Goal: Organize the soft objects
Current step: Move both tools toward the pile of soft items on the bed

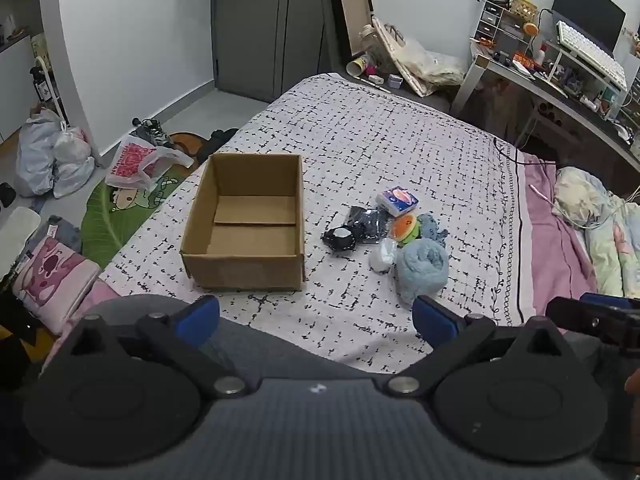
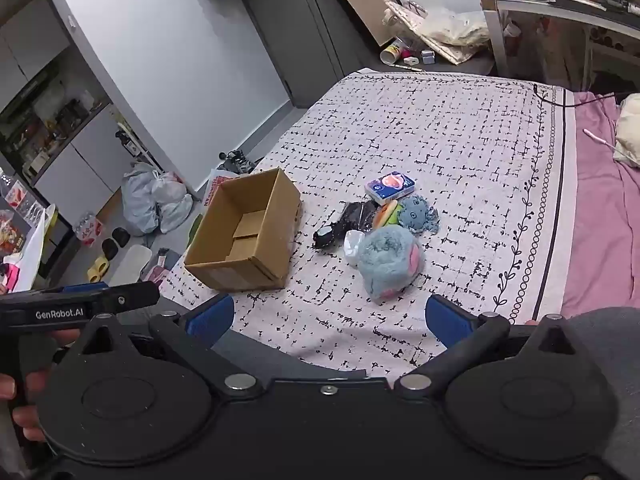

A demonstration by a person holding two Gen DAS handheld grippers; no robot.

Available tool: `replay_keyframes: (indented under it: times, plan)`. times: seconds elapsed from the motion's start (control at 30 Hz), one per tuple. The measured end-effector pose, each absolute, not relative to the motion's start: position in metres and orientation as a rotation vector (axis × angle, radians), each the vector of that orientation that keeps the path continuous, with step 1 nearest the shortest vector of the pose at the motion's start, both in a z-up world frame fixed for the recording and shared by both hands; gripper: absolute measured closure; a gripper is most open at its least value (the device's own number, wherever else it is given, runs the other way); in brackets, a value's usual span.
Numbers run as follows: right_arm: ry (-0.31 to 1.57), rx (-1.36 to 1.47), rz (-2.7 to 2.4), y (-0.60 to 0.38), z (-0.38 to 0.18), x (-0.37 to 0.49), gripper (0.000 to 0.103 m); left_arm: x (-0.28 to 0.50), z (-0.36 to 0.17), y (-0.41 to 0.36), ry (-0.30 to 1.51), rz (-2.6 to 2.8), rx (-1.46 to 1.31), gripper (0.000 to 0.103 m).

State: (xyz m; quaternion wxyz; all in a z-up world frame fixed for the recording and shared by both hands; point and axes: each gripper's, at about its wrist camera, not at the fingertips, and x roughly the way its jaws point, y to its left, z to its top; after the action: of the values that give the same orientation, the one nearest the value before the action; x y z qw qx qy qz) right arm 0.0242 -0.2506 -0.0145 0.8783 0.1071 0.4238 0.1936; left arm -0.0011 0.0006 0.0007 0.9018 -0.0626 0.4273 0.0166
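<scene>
On the bed (image 1: 360, 128), the cardboard box (image 1: 244, 220) sits empty beside the untouched pile of soft toys (image 1: 422, 264), so all sorting remains, with the left hand-held gripper (image 1: 316, 320) and right hand-held gripper (image 2: 328, 320) both spread wide, grasping nothing.

The orange and green plush (image 1: 406, 229) lies partly behind the black packet (image 1: 370, 220) and the small blue octopus toy (image 2: 416, 212), so its shape cannot be told. The white wad (image 2: 353, 246) is half covered by the big blue plush (image 2: 390, 264). At the right edge of the left wrist view, the right gripper (image 1: 600, 316) is cut off. The print on the tissue pack (image 1: 397, 200) is too small to read. The desk (image 1: 560, 84) clutter at upper right blurs together.
</scene>
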Motion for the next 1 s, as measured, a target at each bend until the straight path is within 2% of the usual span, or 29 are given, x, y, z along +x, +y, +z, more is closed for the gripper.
replay_keyframes:
  times: [0.47,0.53,1.0]
  plan:
    - [0.868,0.18,0.411,-0.245,-0.004,0.026,0.0,-0.014,0.002,-0.014,0.886,0.046,-0.057,0.001]
    - [0.868,0.178,0.406,-0.246,-0.005,0.026,0.0,0.007,0.003,-0.008,0.887,0.02,-0.125,0.001]
    - [0.865,0.162,0.39,-0.247,-0.003,0.03,0.0,0.008,0.003,-0.009,0.88,0.01,-0.132,0.001]
